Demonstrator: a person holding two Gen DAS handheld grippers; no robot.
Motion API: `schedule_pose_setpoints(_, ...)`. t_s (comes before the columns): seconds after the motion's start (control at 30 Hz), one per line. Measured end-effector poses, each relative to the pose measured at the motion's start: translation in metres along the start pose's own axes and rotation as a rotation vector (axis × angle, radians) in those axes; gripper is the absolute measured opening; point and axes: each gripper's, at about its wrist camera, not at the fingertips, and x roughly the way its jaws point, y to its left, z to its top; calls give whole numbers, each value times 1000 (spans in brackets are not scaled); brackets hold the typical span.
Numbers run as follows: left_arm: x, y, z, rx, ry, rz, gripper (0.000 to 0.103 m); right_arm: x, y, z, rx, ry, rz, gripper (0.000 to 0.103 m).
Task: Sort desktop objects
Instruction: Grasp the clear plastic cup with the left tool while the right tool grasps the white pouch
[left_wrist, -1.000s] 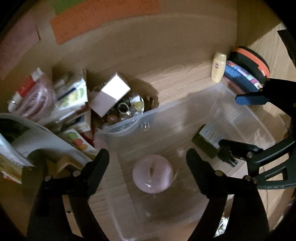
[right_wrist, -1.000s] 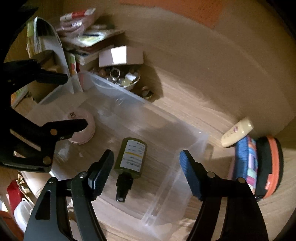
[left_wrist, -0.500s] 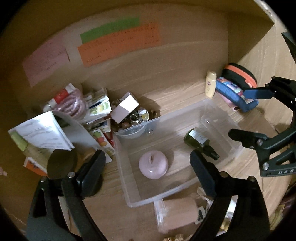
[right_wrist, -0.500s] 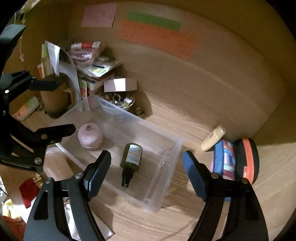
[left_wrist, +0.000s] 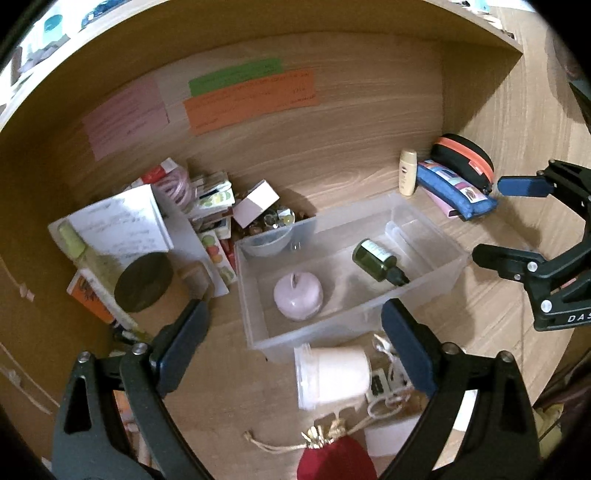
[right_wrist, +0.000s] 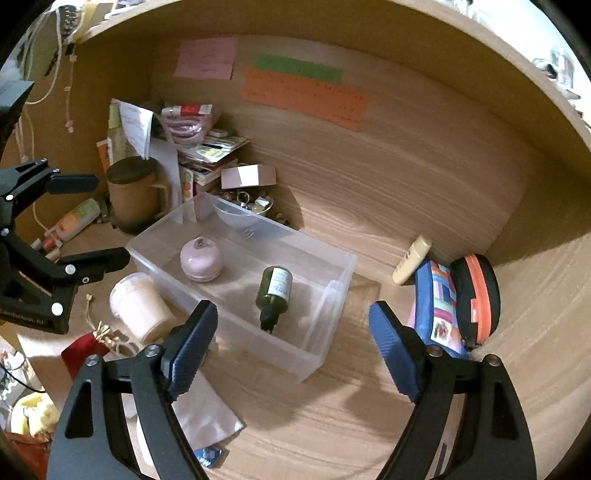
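Left wrist view: the left gripper (left_wrist: 291, 347) hangs over the wooden desk (left_wrist: 332, 192), jaws wide and holding nothing; the clear plastic bin (left_wrist: 428, 284) sits ahead of the fingers; inside it a pink round case (left_wrist: 298, 298) lies near the left end and a dark green bottle (left_wrist: 378, 261) lies on its side toward the right end, the two apart; a white jar (left_wrist: 332, 374) lies tipped just in front of the bin; a red pouch (left_wrist: 334, 459) sits at the bottom edge; a blue pencil case (left_wrist: 456, 188) and a cream bottle (left_wrist: 407, 171) stand beyond the bin's right end; the right gripper (left_wrist: 513, 221) shows at the right edge.

Right wrist view: the right gripper (right_wrist: 291, 350) has its jaws opening, nothing between them; the bin (right_wrist: 332, 306) lies ahead, the green bottle (right_wrist: 274, 291) pointing its cap toward the camera, the pink case (right_wrist: 201, 259) further left; the white jar (right_wrist: 138, 308) lies beside the bin's near-left wall; the pencil case (right_wrist: 441, 306) rests to the right against a black and orange case (right_wrist: 478, 295); the left gripper (right_wrist: 96, 218) shows at the left edge; sticky notes (right_wrist: 303, 92) are stuck on the back panel.
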Motion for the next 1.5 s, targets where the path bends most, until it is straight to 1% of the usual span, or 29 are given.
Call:
schedule_pose_setpoints(0.17,-5,5,-17,-47,4,-2,96,-9,7,-14,0,-13,24,82)
schedule_pose_setpoints(0.3,-3,9,-30,-87,23,-18,96,-11,12,-27,9,-15,57,82)
schedule_pose_setpoints(0.4,5,10,-41,-109,49,-31,96,-8,14,-38,20,-3,86,82)
schedule_pose_setpoints(0.5,16,8,-51,-127,84,-50,96,-5,19,-48,11,0,90,83)
schedule_pose_setpoints(0.63,30,4,-62,-132,128,-70,96,4,24,-59,6,38,144,83)
schedule_pose_setpoints(0.73,39,2,-68,-134,156,-85,96,12,33,-67,-6,69,202,83)
schedule_pose_setpoints(0.83,49,0,-72,-145,183,-101,96,19,41,-74,-22,97,246,83)
schedule_pose_setpoints(1.0,64,-4,-76,-145,220,-114,96,34,51,-82,-44,141,284,83)
schedule_pose_setpoints(1.23,78,0,-72,-180,233,-139,97,57,49,-85,-49,196,362,83)
schedule_pose_setpoints(1.37,88,-2,-71,-177,249,-132,97,70,49,-87,-60,225,421,82)
schedule_pose_setpoints(1.4,92,-2,-71,-179,257,-135,97,73,49,-87,-63,235,426,80)
schedule_pose_setpoints(1.5,98,-3,-71,-184,263,-124,97,80,50,-88,-64,247,445,80)
